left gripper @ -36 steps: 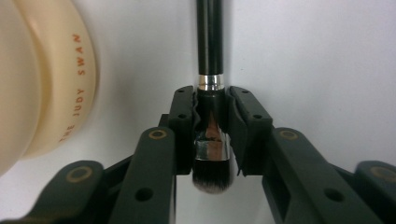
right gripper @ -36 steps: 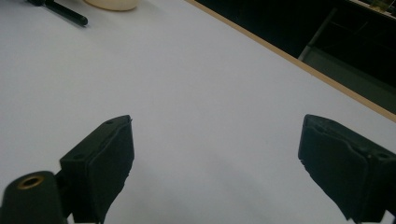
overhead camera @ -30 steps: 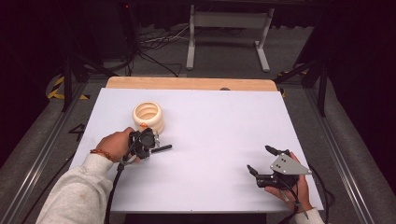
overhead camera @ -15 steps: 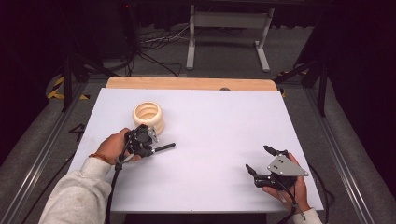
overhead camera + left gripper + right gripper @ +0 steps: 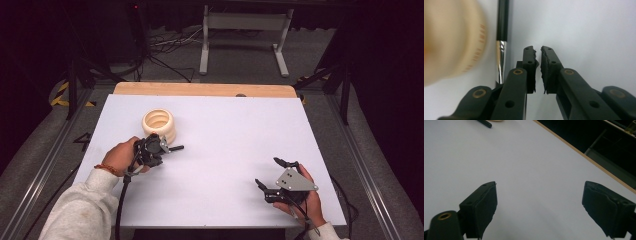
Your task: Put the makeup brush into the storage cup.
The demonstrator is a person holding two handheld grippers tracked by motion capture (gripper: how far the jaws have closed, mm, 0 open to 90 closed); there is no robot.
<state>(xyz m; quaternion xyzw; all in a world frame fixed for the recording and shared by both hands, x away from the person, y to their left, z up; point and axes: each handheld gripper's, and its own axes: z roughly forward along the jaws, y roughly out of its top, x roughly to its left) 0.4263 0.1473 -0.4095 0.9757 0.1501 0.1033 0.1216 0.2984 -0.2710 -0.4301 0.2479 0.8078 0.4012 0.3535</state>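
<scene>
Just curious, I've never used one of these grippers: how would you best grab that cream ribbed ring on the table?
Probably by its wall. The cream ribbed ring lies flat with its hole facing up, so one jaw could drop inside the hole and the other outside, coming from above. The left gripper is right beside it; its jaws are nearly closed and would need opening first.

Grey sleeve (image 5: 75, 210), beaded bracelet (image 5: 106, 170), black tools with brass-coloured screws (image 5: 518, 72)
</scene>
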